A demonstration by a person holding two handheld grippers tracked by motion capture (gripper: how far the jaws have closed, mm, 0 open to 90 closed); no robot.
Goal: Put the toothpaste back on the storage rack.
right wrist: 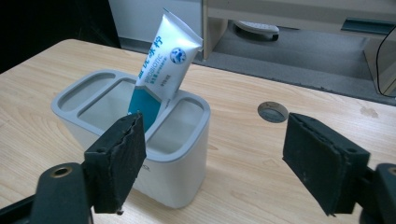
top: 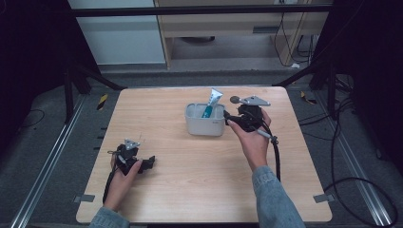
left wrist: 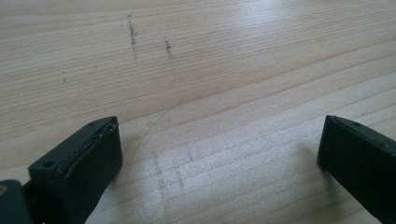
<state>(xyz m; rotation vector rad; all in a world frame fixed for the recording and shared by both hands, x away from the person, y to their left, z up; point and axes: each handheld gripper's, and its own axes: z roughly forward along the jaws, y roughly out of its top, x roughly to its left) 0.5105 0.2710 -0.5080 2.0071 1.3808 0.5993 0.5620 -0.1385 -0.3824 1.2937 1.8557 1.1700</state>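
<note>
A grey holder (top: 204,124) with several compartments stands on the far middle of the wooden table. A white and teal toothpaste tube (top: 212,101) leans in it, cap end down. In the right gripper view the tube (right wrist: 164,60) sits in a middle compartment of the holder (right wrist: 180,179). My right gripper (top: 228,117) is just right of the holder, level with it; its jaws (right wrist: 217,127) stand open with nothing between the pads and do not touch the tube. At the front left my left gripper (top: 149,163) rests low over bare wood, open and empty (left wrist: 220,126).
A round grey grommet (right wrist: 272,112) is set in the tabletop (top: 199,190) behind the holder's right side. Metal frame legs stand at the table's far corners. A cable (top: 277,156) trails from the right gripper along the forearm.
</note>
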